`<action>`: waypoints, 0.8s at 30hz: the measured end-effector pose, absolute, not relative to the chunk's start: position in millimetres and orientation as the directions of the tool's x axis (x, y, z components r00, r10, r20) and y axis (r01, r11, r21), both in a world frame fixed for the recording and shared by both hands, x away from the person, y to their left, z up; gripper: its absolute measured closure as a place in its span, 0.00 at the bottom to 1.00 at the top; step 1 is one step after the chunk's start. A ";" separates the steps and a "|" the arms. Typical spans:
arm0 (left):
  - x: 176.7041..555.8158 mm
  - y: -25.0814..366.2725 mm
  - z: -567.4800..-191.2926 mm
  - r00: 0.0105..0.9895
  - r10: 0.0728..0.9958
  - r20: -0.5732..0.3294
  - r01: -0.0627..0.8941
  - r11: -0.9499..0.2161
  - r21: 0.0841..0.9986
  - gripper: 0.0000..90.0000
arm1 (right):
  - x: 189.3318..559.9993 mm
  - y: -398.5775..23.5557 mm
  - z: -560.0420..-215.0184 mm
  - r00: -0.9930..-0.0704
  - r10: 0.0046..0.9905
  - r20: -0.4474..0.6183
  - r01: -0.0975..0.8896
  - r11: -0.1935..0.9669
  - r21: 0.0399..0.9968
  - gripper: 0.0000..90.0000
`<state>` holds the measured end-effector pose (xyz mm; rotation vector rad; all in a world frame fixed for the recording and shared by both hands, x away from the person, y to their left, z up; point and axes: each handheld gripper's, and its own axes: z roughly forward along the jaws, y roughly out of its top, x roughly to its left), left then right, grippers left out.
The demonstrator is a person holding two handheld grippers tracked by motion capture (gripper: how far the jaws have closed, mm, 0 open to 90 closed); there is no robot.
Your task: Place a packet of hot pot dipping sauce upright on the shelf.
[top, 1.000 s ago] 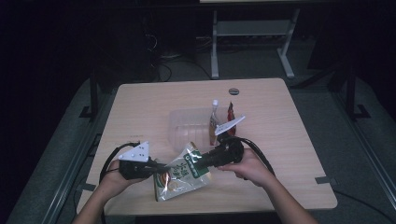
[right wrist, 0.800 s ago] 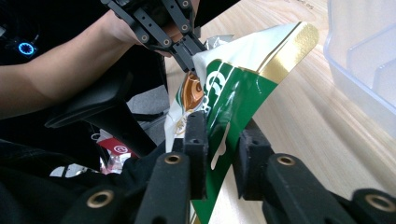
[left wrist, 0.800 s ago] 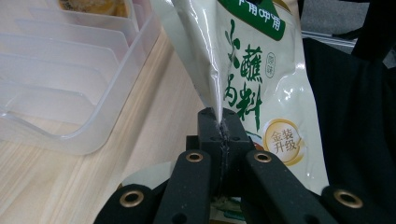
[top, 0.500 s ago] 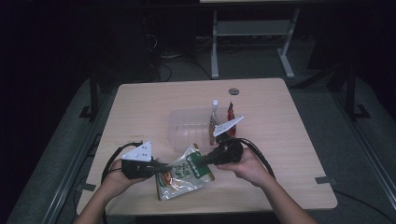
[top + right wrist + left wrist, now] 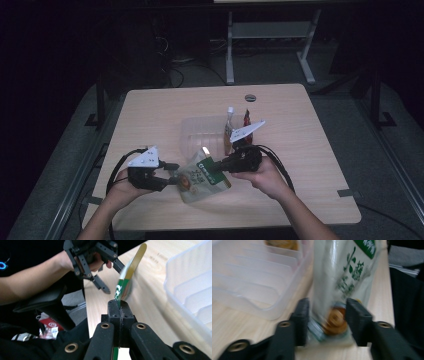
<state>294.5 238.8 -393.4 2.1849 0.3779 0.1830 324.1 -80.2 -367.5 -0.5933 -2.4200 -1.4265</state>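
Low in the middle of the high view, a silvery foil snack pouch with a green label [image 5: 202, 175] hangs between the two grippers above the pale wooden table [image 5: 310, 150]. The right gripper [image 5: 218, 169], just right of the pouch, has its jaws clamped tight on the pouch's green upper edge; in the right gripper view the two black jaws meet at the centre of the frame with the thin green and gold edge [image 5: 125, 285] standing up out of them. The left gripper [image 5: 172, 179], at the pouch's lower left, has just been opening its jaws: in the left gripper view they stand apart at either side of the pouch's bottom corner [image 5: 332, 320], which sits between them with gaps to each pad.

The clear ribbed plastic tray [image 5: 202, 132] lies just beyond the pouch, towards the table's centre. In the left gripper view the pouch is blurred, its top is cut off by the upper edge, and its print is unreadable. The small bottles [image 5: 230, 127] behind the right gripper are partly hidden by its grey plate.
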 end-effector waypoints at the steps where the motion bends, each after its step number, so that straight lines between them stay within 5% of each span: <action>1: 294.2 241.2 -393.4 0.936 0.351 0.005 0.205 -0.559 0.804 0.49 | 324.9 -81.4 -364.6 -0.879 0.213 0.427 0.477 0.419 0.772 1.00; 4: 294.5 248.1 -394.9 0.925 0.380 0.000 0.225 -0.547 0.806 0.41 | 328.4 -86.3 -356.3 -0.880 0.222 0.420 0.475 0.397 0.785 1.00; 24: 294.0 243.2 -408.1 0.940 0.339 -0.035 0.240 -0.583 0.776 0.39 | 353.1 -98.6 -297.0 -0.856 0.327 0.400 0.495 0.297 0.816 1.00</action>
